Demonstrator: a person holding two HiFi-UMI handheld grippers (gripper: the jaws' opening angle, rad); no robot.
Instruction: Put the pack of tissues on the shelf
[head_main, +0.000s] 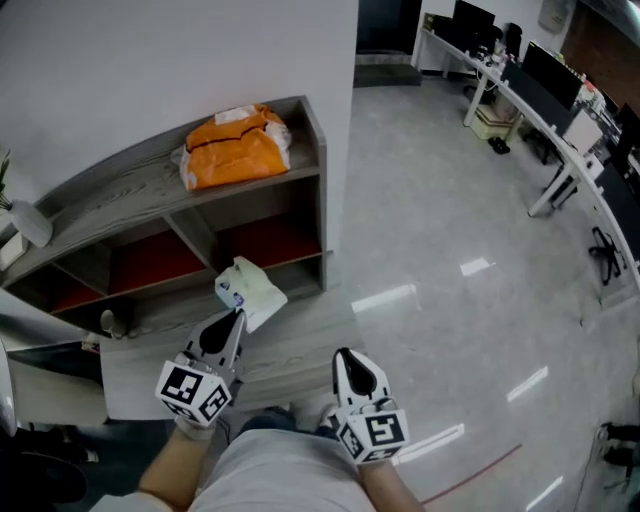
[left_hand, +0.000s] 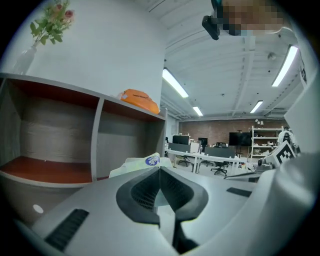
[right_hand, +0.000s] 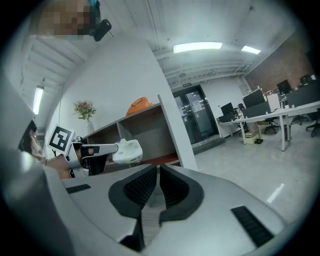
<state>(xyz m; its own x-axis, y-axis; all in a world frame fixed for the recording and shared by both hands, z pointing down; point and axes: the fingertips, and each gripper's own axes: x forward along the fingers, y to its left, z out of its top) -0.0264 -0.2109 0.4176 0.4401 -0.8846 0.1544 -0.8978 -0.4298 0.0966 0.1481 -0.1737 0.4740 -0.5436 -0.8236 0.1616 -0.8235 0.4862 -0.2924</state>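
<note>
Just in front of the shelf, the fingers of your left gripper are clamped on the pack of tissues. Push it in level and release only once it rests flat. The fingers of your right gripper are together, empty.

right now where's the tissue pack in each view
head view: pack of tissues centre-left, at the left gripper tip
left gripper view: pack of tissues just above the jaws
right gripper view: pack of tissues left of centre
shared landmark: orange bag on the shelf
</note>
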